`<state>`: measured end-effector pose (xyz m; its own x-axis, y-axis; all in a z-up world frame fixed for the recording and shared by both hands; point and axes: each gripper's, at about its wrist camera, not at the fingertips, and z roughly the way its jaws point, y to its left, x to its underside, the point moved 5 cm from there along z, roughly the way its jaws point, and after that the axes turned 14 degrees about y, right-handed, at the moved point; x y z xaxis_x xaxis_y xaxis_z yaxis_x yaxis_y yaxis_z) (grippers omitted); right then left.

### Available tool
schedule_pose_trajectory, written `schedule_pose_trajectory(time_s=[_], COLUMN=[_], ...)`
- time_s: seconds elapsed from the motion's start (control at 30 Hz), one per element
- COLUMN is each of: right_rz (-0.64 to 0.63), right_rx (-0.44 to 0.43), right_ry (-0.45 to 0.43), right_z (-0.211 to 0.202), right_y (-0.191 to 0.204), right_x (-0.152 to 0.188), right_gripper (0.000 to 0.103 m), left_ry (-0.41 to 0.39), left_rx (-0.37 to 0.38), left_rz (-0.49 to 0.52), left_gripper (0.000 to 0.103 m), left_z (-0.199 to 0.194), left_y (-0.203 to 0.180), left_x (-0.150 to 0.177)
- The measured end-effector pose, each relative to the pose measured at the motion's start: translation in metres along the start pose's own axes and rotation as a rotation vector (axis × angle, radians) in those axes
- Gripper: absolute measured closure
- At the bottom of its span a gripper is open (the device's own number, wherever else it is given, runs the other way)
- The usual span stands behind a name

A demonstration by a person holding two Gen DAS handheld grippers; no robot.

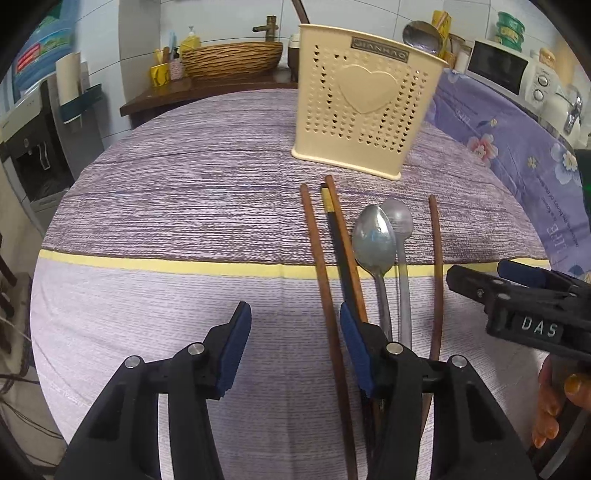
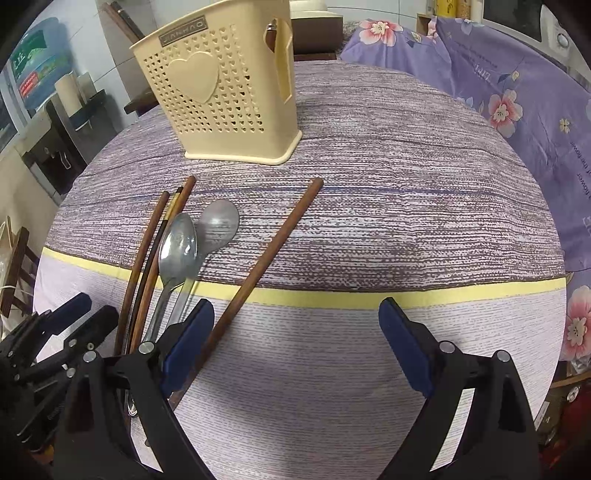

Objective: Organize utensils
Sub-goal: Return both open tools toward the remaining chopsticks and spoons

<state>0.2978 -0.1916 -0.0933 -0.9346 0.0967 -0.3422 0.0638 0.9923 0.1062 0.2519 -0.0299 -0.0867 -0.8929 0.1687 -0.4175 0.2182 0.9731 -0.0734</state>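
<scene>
Cream heart-holed holder (image 1: pixel 364 107), brown chopsticks (image 2: pixel 266 254), purple striped cloth (image 1: pixel 184 192) w/ yellow band.

You've got a striped purple tablecloth (image 1: pixel 177 206) with a yellow band (image 1: pixel 147 260). Far left: woven basket (image 1: pixel 231 59), water dispenser (image 1: pixel 33 147). Far right: floral purple cloth (image 2: pixel 498 92), white microwave (image 1: pixel 506 68), green bowls (image 1: pixel 510 27).
</scene>
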Motion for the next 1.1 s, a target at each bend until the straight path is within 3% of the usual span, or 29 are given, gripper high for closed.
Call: schedule_pose_trajectory(time_s=[0.23, 0.4, 0.67, 0.87, 0.97, 1.1], right_rz=[-0.025, -0.073, -0.128, -0.225, -0.27, -0.262], right_rx=[0.045, 0.127, 0.159, 0.185, 0.211, 0.22], right_ry=[0.01, 0.024, 0.043, 0.092, 0.126, 0.148], right_z=[0.007, 0.009, 0.003, -0.002, -0.007, -0.01], right_y=[0.011, 0.024, 0.039, 0.033, 0.026, 0.013], right_x=[0.002, 0.006, 0.023, 0.033, 0.038, 0.042], right_gripper=[0.013, 0.013, 0.013, 0.011, 0.011, 0.011], left_ry=[0.012, 0.016, 0.02, 0.03, 0.045, 0.045], left_rx=[-0.056, -0.08, -0.091, -0.065, -0.016, -0.033], left_rz=[0.033, 0.04, 0.032, 0.039, 0.029, 0.057], left_gripper=[0.061, 0.062, 0.063, 0.063, 0.063, 0.063], left_z=[0.008, 0.007, 0.005, 0.0, -0.005, -0.009], left_y=[-0.005, 0.002, 0.005, 0.002, 0.0, -0.005], left_x=[-0.005, -0.005, -0.003, 0.006, 0.014, 0.029])
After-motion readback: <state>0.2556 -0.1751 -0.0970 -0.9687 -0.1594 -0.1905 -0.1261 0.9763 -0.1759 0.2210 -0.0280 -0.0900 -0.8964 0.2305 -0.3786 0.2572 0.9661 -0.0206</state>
